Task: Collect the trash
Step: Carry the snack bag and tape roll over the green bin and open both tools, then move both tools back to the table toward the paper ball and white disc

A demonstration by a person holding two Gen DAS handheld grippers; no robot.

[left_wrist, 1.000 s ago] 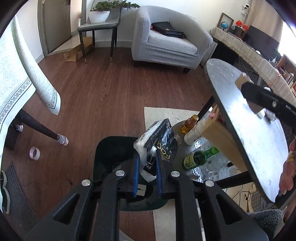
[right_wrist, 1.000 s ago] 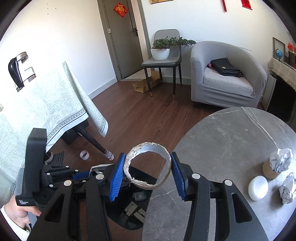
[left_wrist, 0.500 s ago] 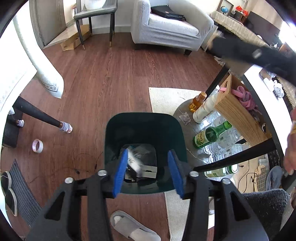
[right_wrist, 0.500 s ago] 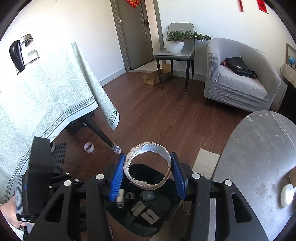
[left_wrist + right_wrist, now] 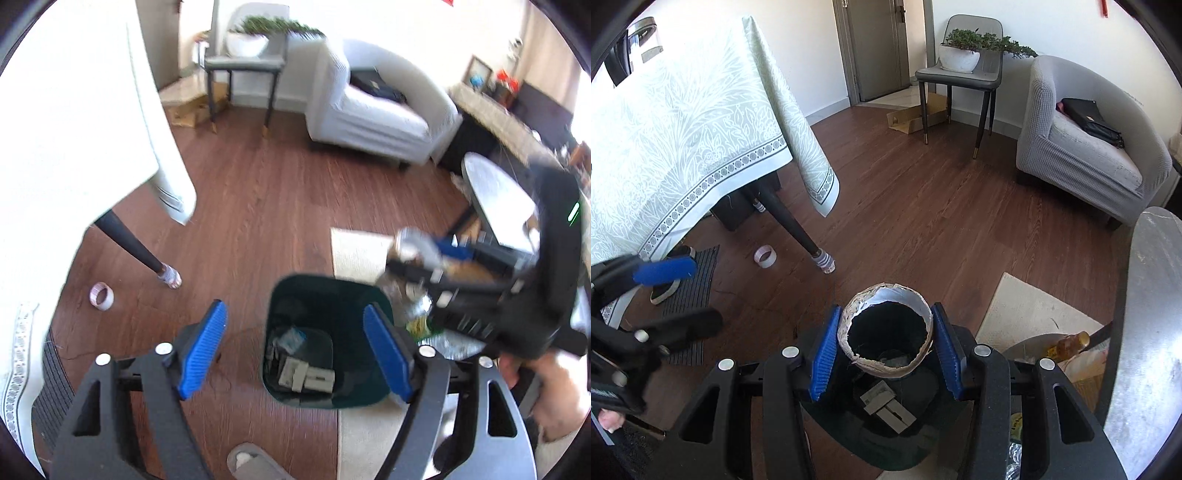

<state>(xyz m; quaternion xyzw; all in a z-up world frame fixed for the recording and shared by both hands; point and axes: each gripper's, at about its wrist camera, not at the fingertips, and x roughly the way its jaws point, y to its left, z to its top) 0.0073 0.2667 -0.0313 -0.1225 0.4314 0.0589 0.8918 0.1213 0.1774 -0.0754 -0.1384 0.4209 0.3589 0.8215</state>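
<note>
**Holding a torn paper ring above a dark green bin**

Seen from the right wrist camera, the right gripper (image 5: 884, 347) pinches a torn paper ring (image 5: 885, 329) between its blue pads, one pad pressed on each side. The ring is a ragged-edged loop, white inside, with its opening facing the camera. It hangs directly above the dark green trash bin (image 5: 886, 435), which stands on the brown wood floor near a pale rug (image 5: 1027, 314). Flat grey scraps lie at the bottom of the bin.

Seen from the left wrist camera, the left gripper (image 5: 295, 354) has just been opening. Its blue fingers (image 5: 201, 349) are spread wide with nothing between them, above the near left side of the same bin (image 5: 328, 295). A crumpled wrapper (image 5: 293, 338) lies inside among the scraps.

Far left, a table wears a pale green patterned tablecloth (image 5: 683, 122). A roll of tape (image 5: 764, 255) lies on the floor near its leg. A grey armchair (image 5: 1086, 147) stands far right.
</note>
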